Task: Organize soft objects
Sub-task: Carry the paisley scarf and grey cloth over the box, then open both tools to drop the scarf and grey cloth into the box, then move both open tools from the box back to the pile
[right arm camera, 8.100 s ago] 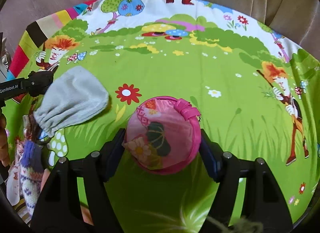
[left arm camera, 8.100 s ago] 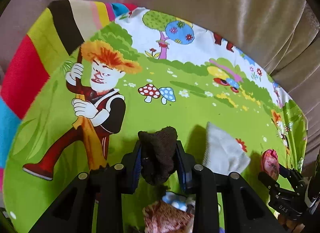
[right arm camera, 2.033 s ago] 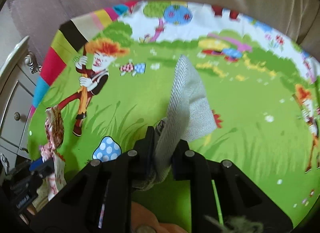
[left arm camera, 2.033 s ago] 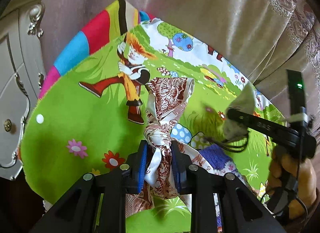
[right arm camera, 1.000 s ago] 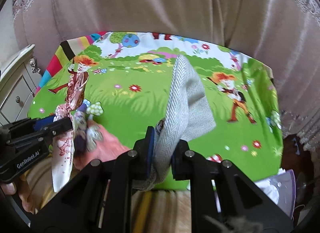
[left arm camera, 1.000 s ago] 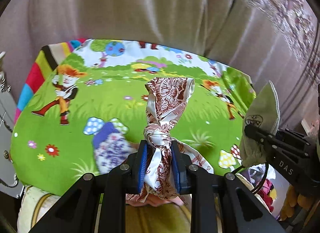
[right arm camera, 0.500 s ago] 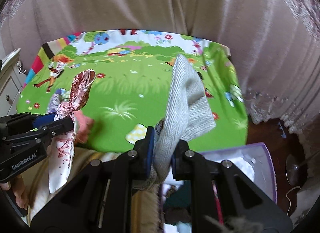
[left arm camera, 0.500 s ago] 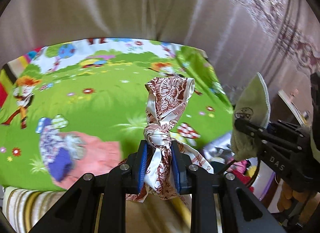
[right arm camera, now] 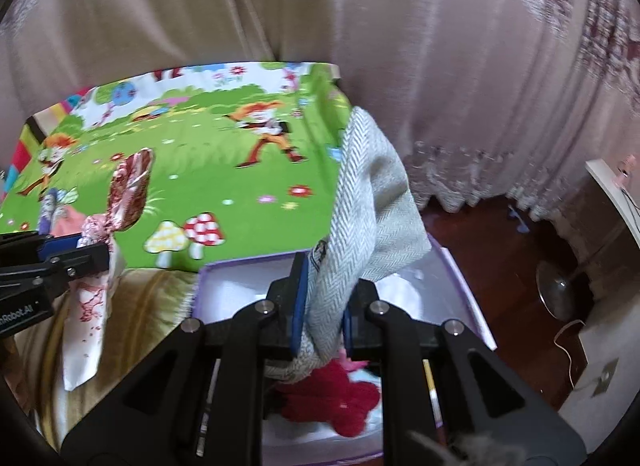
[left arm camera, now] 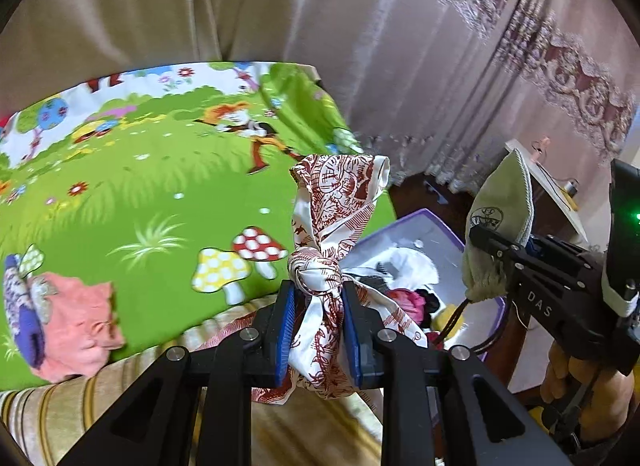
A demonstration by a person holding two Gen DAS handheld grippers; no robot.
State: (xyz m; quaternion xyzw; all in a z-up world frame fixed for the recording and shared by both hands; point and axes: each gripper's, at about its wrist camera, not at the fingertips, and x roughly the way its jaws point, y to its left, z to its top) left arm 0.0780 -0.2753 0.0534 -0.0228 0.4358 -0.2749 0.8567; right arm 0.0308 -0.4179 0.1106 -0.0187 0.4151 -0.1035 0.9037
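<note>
My left gripper [left arm camera: 318,322] is shut on a knotted white scarf with a red-brown print [left arm camera: 334,201]; it also shows in the right wrist view [right arm camera: 128,181], held above the bed's edge. My right gripper [right arm camera: 320,298] is shut on a grey herringbone cap [right arm camera: 372,201], above a purple-rimmed storage box [right arm camera: 460,270] beside the bed. The cap also shows in the left wrist view [left arm camera: 502,201]. The box [left arm camera: 424,221] holds several soft items, among them a red one [right arm camera: 336,398].
A bed with a green cartoon sheet [left arm camera: 140,193] fills the left. A pink cloth [left arm camera: 76,318] and a blue-and-white knitted item [left arm camera: 20,302] lie on it near the front edge. Curtains [right arm camera: 480,85] hang behind. Dark wood floor and a fan base [right arm camera: 560,282] are at right.
Both grippers have swung right, away from the middle of the bed toward the purple box beside it. Each still holds its item.
</note>
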